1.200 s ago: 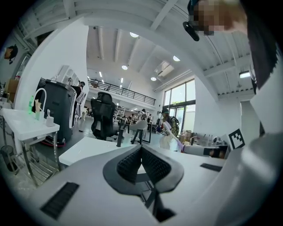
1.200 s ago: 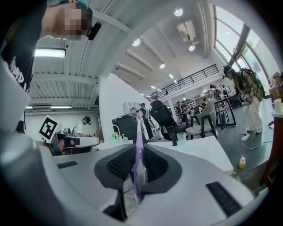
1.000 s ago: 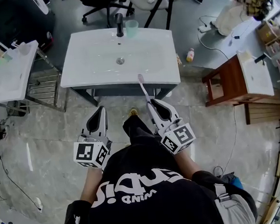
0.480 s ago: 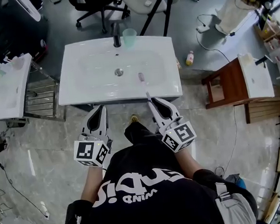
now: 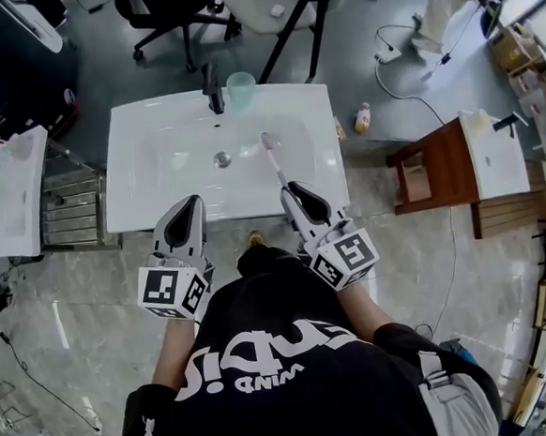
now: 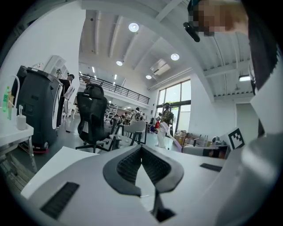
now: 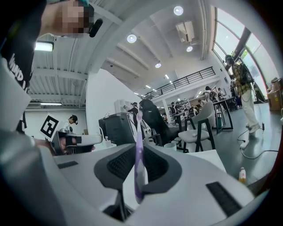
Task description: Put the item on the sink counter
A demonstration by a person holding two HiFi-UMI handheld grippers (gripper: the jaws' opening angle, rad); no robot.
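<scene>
Jaws of right gripper (image 5: 289, 190) clamped on one purple toothbrush (image 5: 273, 161), brush end poking out over basin of sink bench (image 5: 135, 200). Jaws of left gripper (image 5: 195, 202) closed together, nothing between. At bench's back edge: one green cup (image 5: 240, 86) beside one black tap (image 5: 211, 81).

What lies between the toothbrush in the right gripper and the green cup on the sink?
Only bare white sink basin, as the head view shows; nothing stands between the toothbrush and the cup. The drain lies off to the left.
</scene>
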